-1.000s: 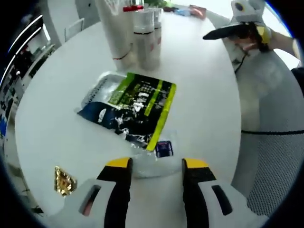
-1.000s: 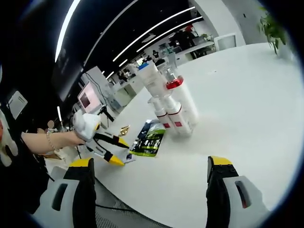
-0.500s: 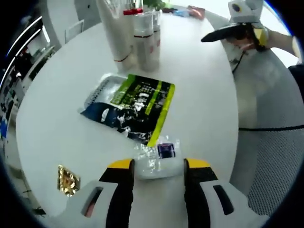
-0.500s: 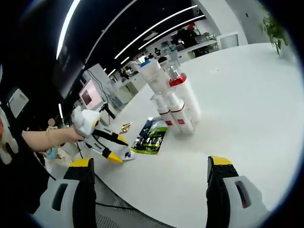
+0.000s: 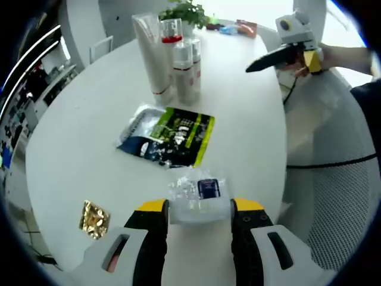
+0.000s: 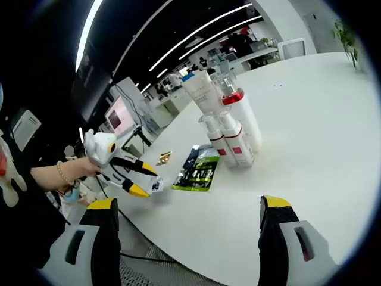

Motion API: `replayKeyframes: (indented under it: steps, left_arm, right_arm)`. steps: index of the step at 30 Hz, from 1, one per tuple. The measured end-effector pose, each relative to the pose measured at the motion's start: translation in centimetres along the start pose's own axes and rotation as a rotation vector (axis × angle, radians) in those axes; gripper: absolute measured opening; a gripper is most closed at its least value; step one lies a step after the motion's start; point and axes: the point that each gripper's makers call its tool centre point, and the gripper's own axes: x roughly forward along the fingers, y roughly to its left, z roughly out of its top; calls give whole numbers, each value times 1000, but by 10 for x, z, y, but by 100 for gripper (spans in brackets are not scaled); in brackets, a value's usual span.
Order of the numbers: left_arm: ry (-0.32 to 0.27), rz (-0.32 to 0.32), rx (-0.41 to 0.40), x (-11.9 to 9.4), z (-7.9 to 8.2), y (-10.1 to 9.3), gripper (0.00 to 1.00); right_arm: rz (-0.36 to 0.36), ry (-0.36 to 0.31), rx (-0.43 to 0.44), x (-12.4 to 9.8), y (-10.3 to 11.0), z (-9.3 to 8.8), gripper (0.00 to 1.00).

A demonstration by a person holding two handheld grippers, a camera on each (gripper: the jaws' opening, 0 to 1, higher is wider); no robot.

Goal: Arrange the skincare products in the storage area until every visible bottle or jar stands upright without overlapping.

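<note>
A tall white tube (image 5: pixel 149 56), a red-capped bottle (image 5: pixel 171 37) and two white pump bottles with red bands (image 5: pixel 187 71) stand upright together at the far side of the round white table (image 5: pixel 77 131). Green and dark sachets (image 5: pixel 172 137) lie flat and overlapping in front of them. My left gripper (image 5: pixel 199 205) is shut on a clear plastic packet with a dark blue label (image 5: pixel 201 195), held just above the table. In the right gripper view the same bottles (image 6: pixel 229 134) and sachets (image 6: pixel 199 170) appear, with the left gripper (image 6: pixel 143 182) at the left. My right gripper (image 6: pixel 189 205) is open and holds nothing.
A small gold packet (image 5: pixel 95 217) lies near the table's near-left edge. A potted plant (image 5: pixel 187 12) stands behind the bottles. A grey mesh chair (image 5: pixel 333 202) is beside the table on the right. The right gripper (image 5: pixel 280 53) hovers beyond the table's right rim.
My left gripper's jaws have shut on the clear packet and drawn it up and back from the sachets. The right gripper has stayed open, roughly in place.
</note>
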Motion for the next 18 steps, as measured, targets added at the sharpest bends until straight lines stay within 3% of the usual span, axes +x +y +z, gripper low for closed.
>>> replayKeyframes:
  steps: [4, 10, 18]
  left_arm:
    - [-26, 13, -1, -7, 2, 1, 43]
    - [-114, 23, 31, -23, 19, -6, 43]
    - [-205, 39, 94, -40, 39, -17, 43]
  right_arm:
    - [34, -24, 35, 6, 12, 2, 98]
    - [89, -5, 18, 18, 34, 1, 97]
    - [168, -11, 25, 32, 59, 17, 91]
